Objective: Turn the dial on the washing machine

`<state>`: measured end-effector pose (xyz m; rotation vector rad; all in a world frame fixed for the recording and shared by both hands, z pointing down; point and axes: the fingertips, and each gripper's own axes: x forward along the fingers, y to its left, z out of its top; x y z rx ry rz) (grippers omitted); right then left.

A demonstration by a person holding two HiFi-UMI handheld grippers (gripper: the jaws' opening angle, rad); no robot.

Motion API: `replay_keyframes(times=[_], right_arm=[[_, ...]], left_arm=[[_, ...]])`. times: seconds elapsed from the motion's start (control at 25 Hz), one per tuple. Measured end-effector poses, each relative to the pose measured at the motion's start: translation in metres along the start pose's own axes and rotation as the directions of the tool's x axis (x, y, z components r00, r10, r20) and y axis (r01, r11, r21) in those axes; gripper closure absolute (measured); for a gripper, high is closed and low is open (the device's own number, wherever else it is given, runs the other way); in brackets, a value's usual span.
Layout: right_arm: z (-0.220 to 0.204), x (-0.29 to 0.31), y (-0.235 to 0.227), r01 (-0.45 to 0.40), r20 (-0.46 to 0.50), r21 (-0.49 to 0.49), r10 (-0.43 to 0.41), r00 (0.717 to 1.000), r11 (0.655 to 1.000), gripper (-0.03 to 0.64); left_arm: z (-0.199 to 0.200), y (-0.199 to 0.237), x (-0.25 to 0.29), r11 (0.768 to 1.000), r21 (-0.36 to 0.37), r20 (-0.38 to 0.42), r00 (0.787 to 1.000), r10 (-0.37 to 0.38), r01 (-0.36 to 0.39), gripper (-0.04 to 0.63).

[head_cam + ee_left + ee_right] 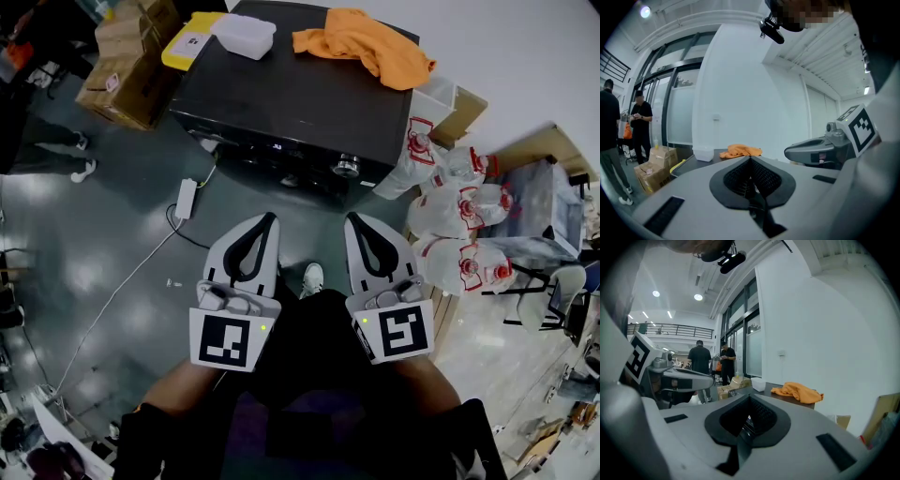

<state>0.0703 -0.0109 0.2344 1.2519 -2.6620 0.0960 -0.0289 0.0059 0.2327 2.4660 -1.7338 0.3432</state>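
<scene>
A black washing machine [300, 94] stands ahead of me in the head view, with its silver dial [346, 167] on the front panel near the right end. My left gripper [270, 218] and right gripper [352, 219] are held side by side well short of the machine, both shut with nothing between the jaws. In the left gripper view the left gripper [750, 158] shows closed jaws, with the machine's top [701, 163] beyond. The right gripper [749, 399] is likewise closed in the right gripper view, the machine top [787, 398] behind it. The dial is hidden in both gripper views.
An orange cloth [361, 42] and a clear plastic box [244, 36] lie on the machine's top. Cardboard boxes [131, 66] stand at its left, white bags [459, 225] at its right. A white power strip [186, 199] and cable lie on the floor. People [699, 366] stand farther off.
</scene>
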Motion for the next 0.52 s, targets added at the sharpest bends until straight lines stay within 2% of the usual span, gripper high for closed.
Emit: replay_keyframes(times=[0.52], right_arm=[[0.0012, 0.0034, 0.0021, -0.003, -0.001, -0.007, 0.003, 1.000, 1.000, 0.601]], left_arm=[[-0.0014, 0.0031, 0.0007, 1.000, -0.007, 0.001, 1.000, 0.002, -0.002, 0.582]])
